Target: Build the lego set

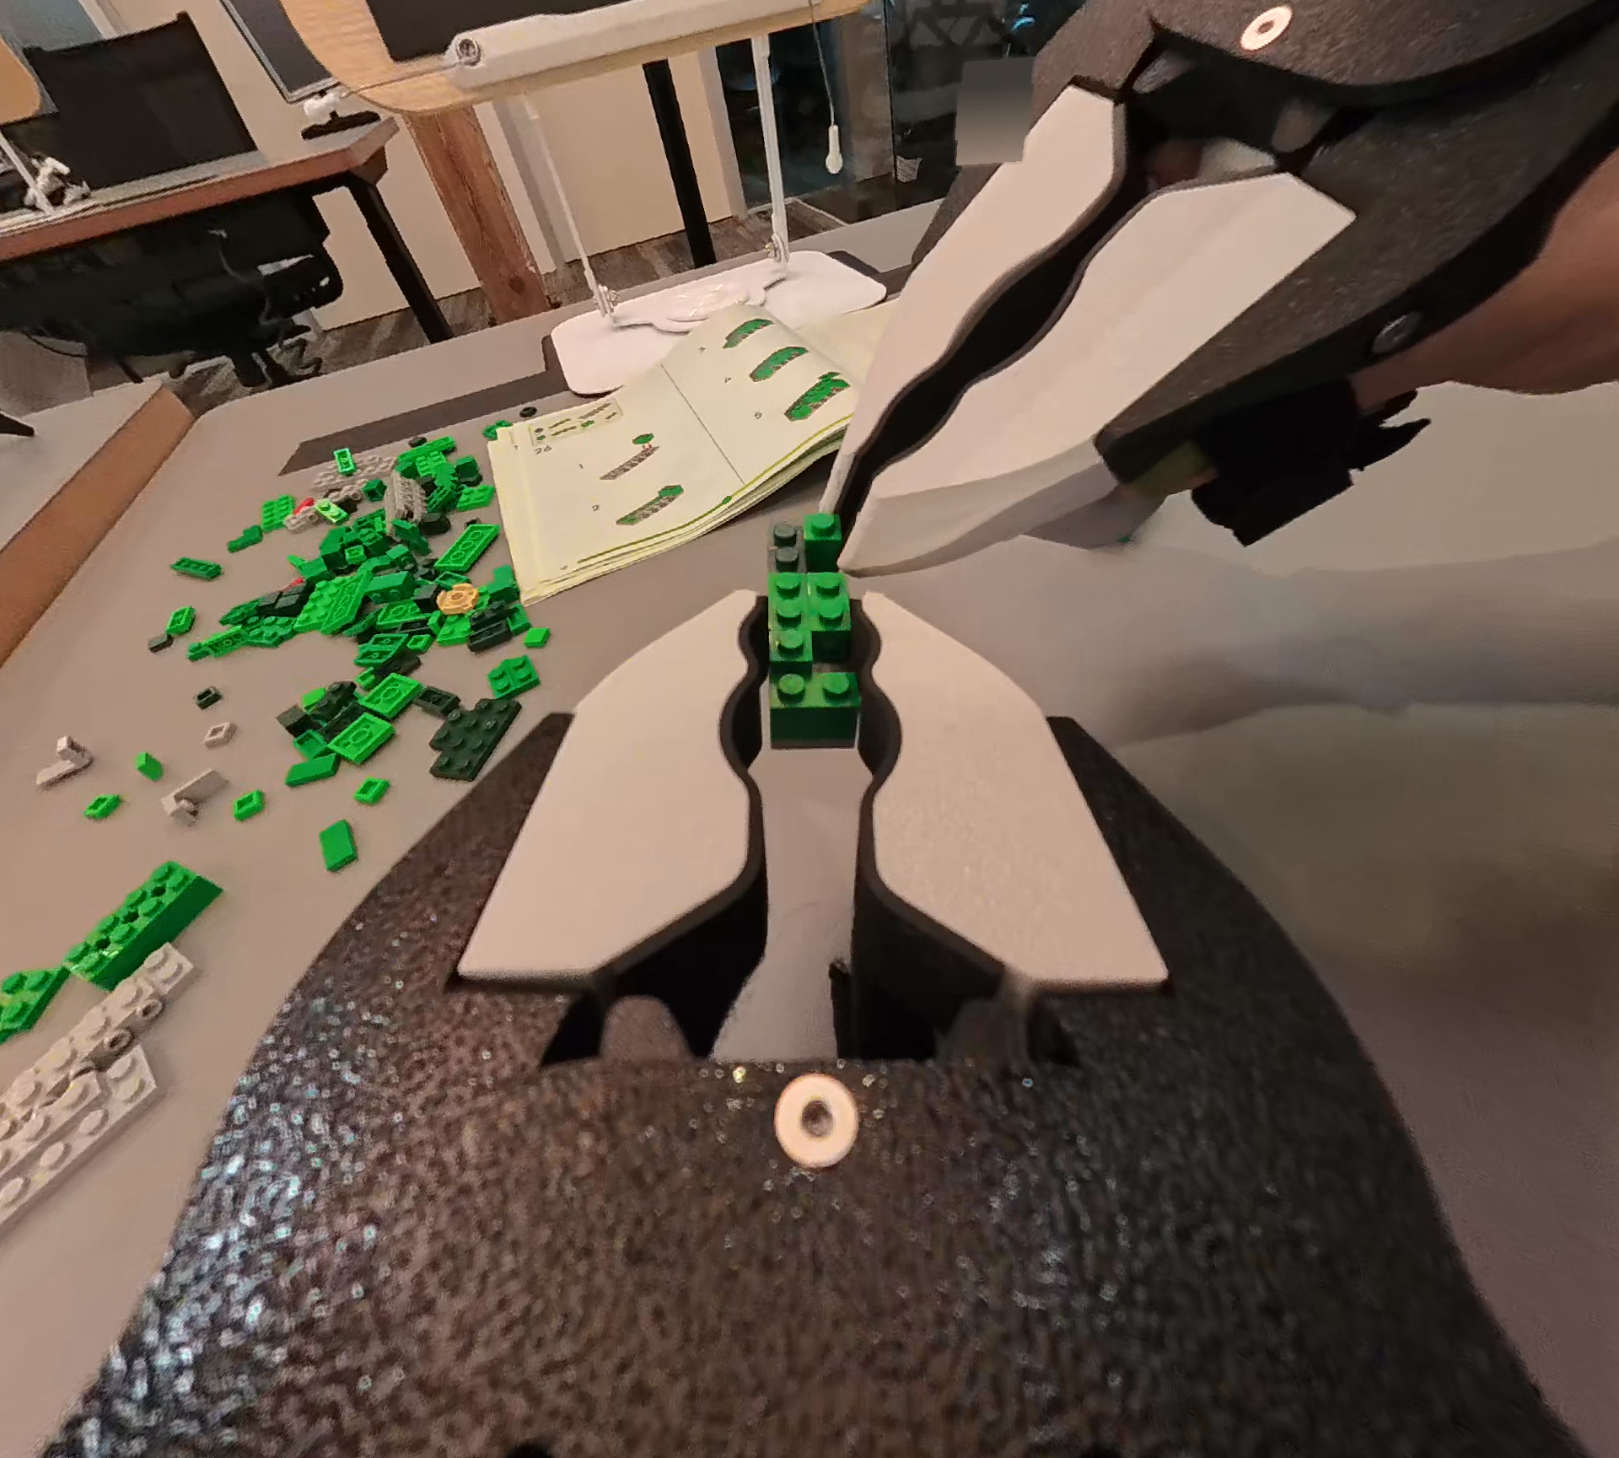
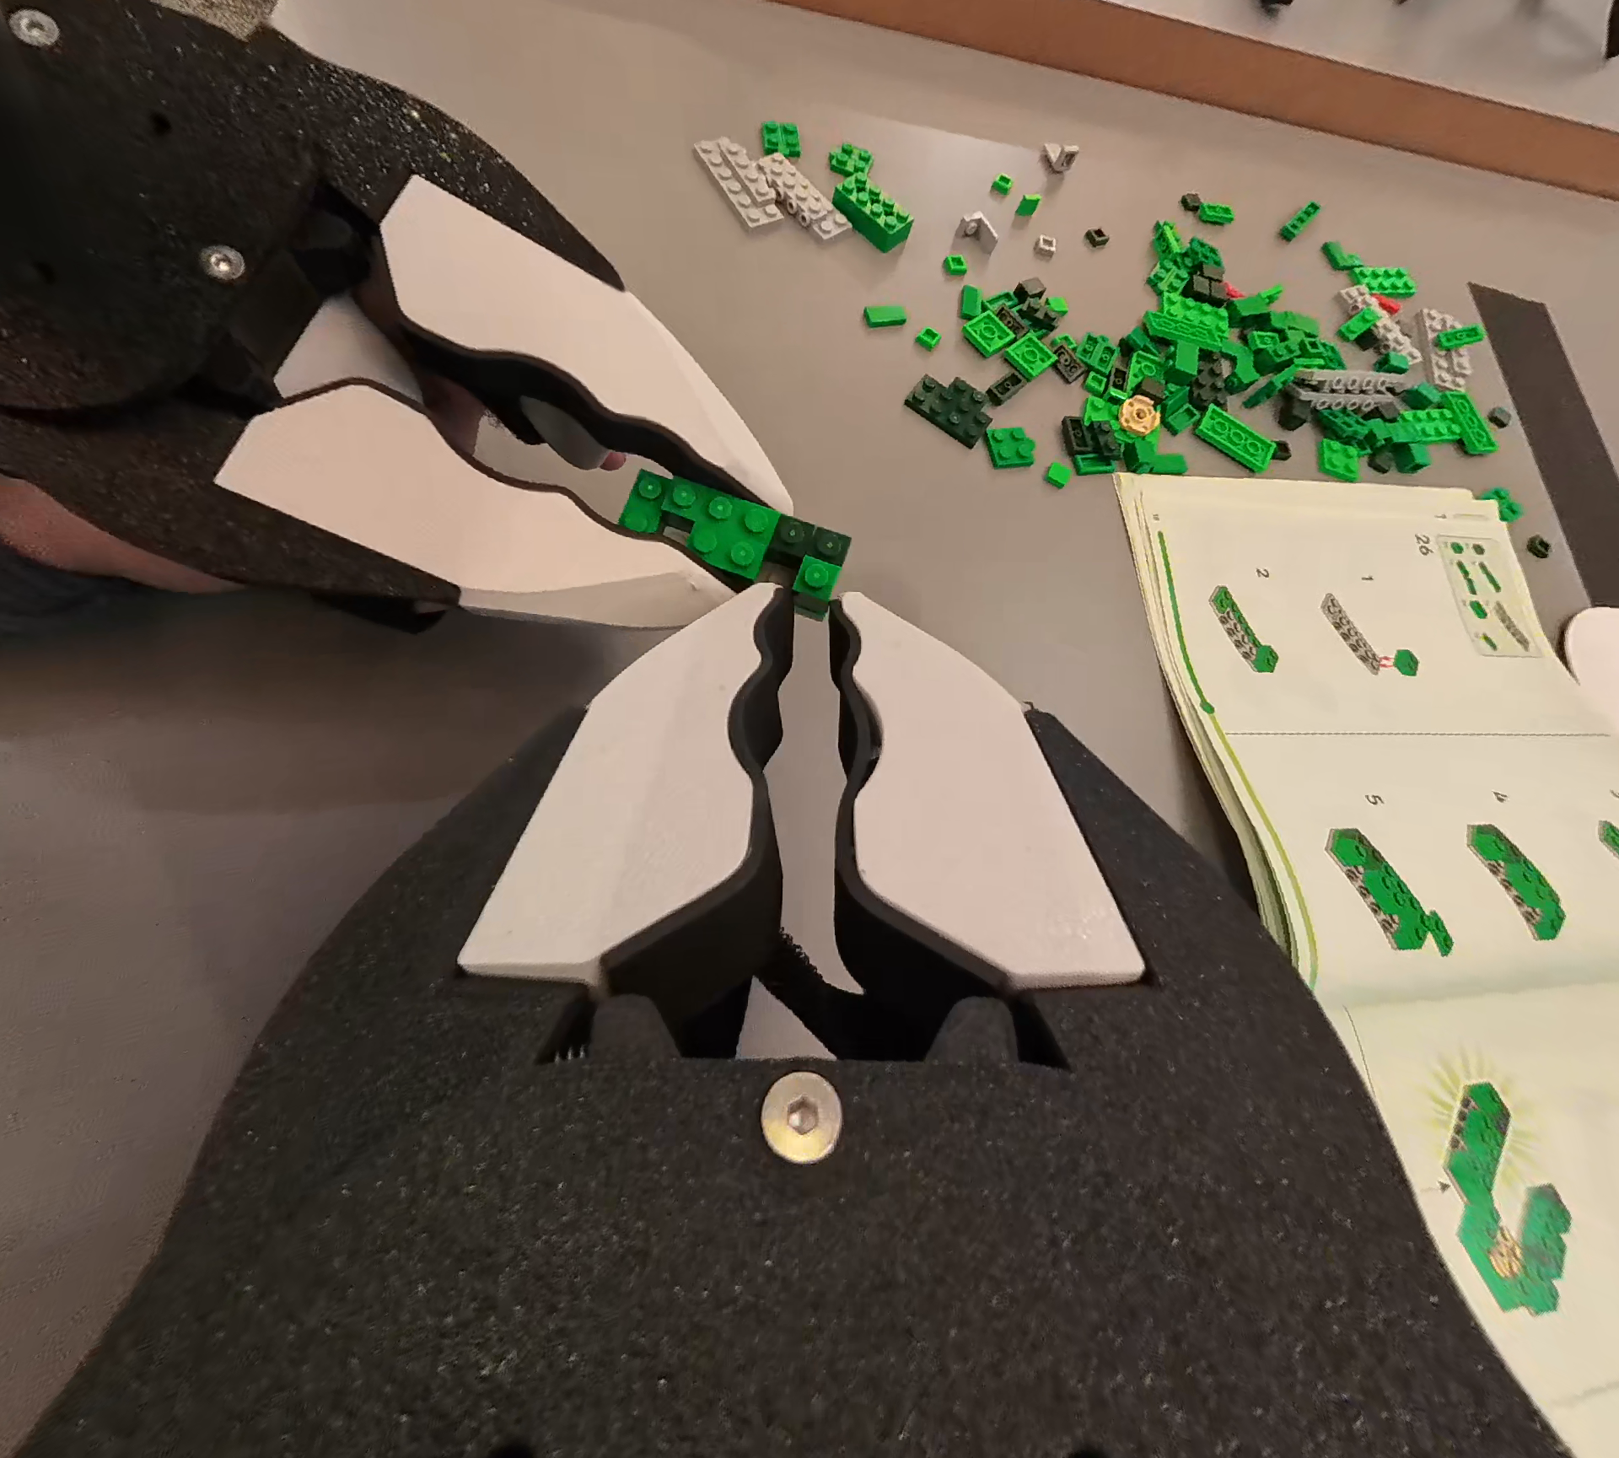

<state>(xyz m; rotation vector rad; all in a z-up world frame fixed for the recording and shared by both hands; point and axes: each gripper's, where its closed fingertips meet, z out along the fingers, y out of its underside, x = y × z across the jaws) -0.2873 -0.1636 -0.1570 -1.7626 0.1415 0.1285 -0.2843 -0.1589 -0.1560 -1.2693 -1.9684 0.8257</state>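
A small green lego assembly [image 1: 810,645] of light and dark green bricks is held above the grey table. My left gripper [image 1: 810,610] is shut on its near part. It also shows at the left of the right wrist view [image 2: 701,531], with the left gripper [image 2: 745,540] around it. My right gripper [image 2: 806,599] is closed on the small green brick [image 2: 816,575] at the assembly's far end. In the left wrist view the right gripper [image 1: 845,553] comes in from the upper right, its tips against that end brick [image 1: 823,535].
A pile of loose green bricks [image 1: 394,601] [image 2: 1226,365] lies on the table. An open instruction booklet [image 1: 666,443] [image 2: 1402,803] lies beside it. Grey plates [image 1: 70,1083] [image 2: 771,185] and a green brick [image 1: 140,925] lie apart. A white stand base [image 1: 727,312] is behind. The tips of both grippers are at nearly the same place.
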